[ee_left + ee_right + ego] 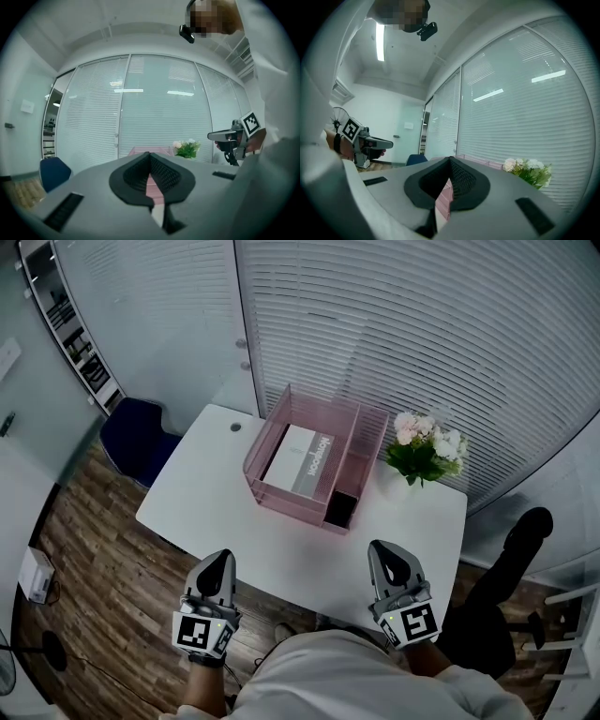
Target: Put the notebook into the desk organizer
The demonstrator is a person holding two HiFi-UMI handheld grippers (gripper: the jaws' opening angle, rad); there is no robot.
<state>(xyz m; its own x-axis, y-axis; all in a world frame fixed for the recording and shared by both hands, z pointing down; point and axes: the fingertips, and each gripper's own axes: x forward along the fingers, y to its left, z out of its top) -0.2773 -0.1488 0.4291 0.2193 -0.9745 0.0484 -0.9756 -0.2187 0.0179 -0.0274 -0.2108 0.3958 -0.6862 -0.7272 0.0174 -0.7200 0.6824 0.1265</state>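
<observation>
The white-and-grey notebook (303, 461) lies flat inside the large compartment of the pink wire desk organizer (272, 495) on the white table (216, 493). My left gripper (220, 565) hovers at the table's near edge, shut and empty, well short of the organizer. My right gripper (391, 559) hangs at the near edge on the right, its jaws shut with nothing between them. In the left gripper view the organizer (140, 151) shows just beyond the closed jaws. In the right gripper view the organizer (478, 162) stands behind the jaws.
A white vase of flowers (425, 451) stands right of the organizer. A black box (339, 509) fills the organizer's narrow right compartment. A blue chair (136, 437) sits left of the table, a black chair (511, 563) to the right. Slatted glass walls rise behind.
</observation>
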